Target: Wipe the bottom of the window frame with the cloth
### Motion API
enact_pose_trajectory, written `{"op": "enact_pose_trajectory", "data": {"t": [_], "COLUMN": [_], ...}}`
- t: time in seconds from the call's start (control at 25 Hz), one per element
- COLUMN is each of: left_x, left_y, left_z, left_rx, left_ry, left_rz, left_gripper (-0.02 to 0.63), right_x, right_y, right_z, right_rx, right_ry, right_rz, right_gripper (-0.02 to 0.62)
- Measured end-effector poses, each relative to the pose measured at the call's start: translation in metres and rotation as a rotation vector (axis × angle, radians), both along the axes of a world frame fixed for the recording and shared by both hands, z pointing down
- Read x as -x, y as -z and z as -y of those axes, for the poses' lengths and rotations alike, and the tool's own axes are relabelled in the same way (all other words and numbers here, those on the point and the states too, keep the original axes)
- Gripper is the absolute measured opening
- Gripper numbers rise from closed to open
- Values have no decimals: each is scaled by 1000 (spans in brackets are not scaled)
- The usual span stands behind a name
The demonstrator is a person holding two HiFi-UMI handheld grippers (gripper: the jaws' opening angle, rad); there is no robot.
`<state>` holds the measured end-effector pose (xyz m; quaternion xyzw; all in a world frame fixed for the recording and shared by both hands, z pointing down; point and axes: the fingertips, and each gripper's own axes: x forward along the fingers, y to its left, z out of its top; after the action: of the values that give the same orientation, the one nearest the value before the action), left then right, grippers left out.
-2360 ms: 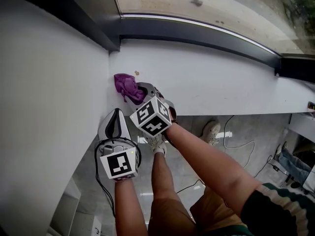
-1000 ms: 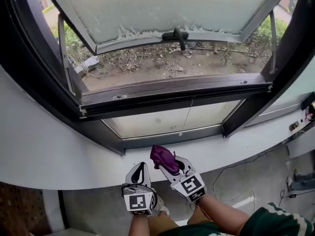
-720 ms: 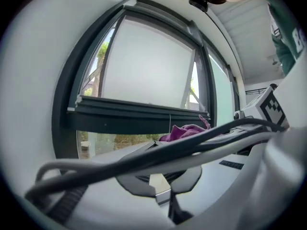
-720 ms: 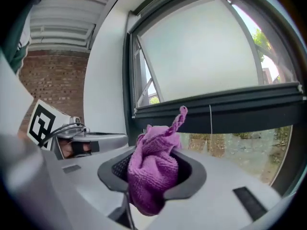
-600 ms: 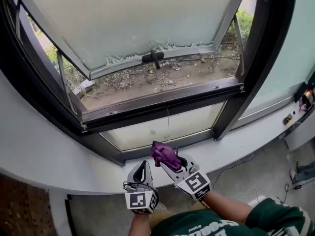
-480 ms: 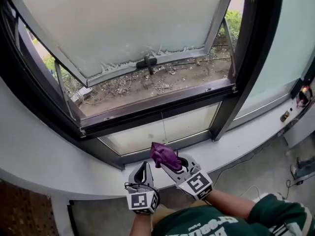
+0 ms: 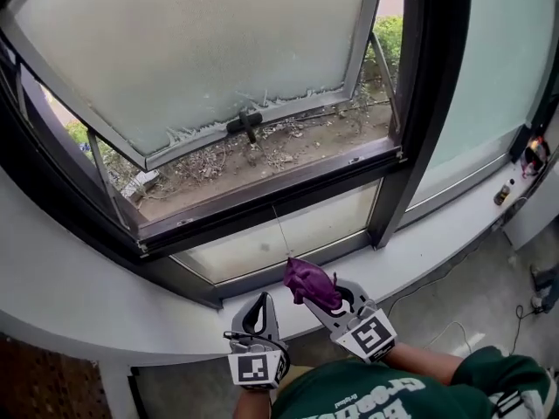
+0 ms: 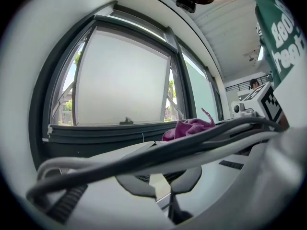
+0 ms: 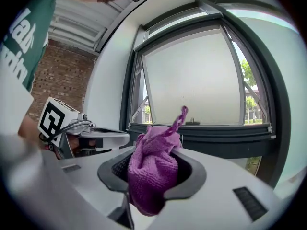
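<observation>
A purple cloth (image 7: 310,285) is bunched up and my right gripper (image 7: 330,297) is shut on it, just above the white sill (image 7: 419,253). The right gripper view shows the cloth (image 9: 152,169) filling the jaws of that gripper (image 9: 153,181). Beyond it runs the dark bottom of the window frame (image 7: 271,203), seen also as the window frame (image 9: 225,133), a little way off and untouched. My left gripper (image 7: 259,314) hangs to the left of the right one, shut and empty. In its own view the left gripper (image 8: 158,188) is crossed by a cable, with the cloth (image 8: 187,128) to its right.
The frosted sash (image 7: 201,51) is tilted open outward, its handle (image 7: 247,122) at the lower edge. Dry ground (image 7: 288,147) lies outside. A dark mullion (image 7: 415,112) stands at the right. Small items (image 7: 502,195) sit on the sill's far right. Cables (image 7: 450,330) trail on the floor.
The cloth was on the sill by the wall corner; now the right gripper holds it up before the window. The head view has swung up, and both grippers shifted slightly right.
</observation>
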<state>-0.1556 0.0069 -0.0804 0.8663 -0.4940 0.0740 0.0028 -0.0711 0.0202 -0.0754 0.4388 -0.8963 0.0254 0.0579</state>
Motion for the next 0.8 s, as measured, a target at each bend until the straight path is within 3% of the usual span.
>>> {"op": "enact_pose_trajectory", "data": {"t": [0.28, 0.8], "left_x": [-11, -12], "left_y": [0, -7], "left_z": [2, -4], "left_rx": [9, 16], "left_ry": [-26, -54], "left_rz": [47, 61], "left_gripper": [5, 5], "right_x": [-4, -10], "right_y": [-7, -4], "right_z": [0, 5], "right_rx": [3, 30], "right_ry": [-4, -24], "right_rz": [-36, 12], "right_gripper": [153, 153]}}
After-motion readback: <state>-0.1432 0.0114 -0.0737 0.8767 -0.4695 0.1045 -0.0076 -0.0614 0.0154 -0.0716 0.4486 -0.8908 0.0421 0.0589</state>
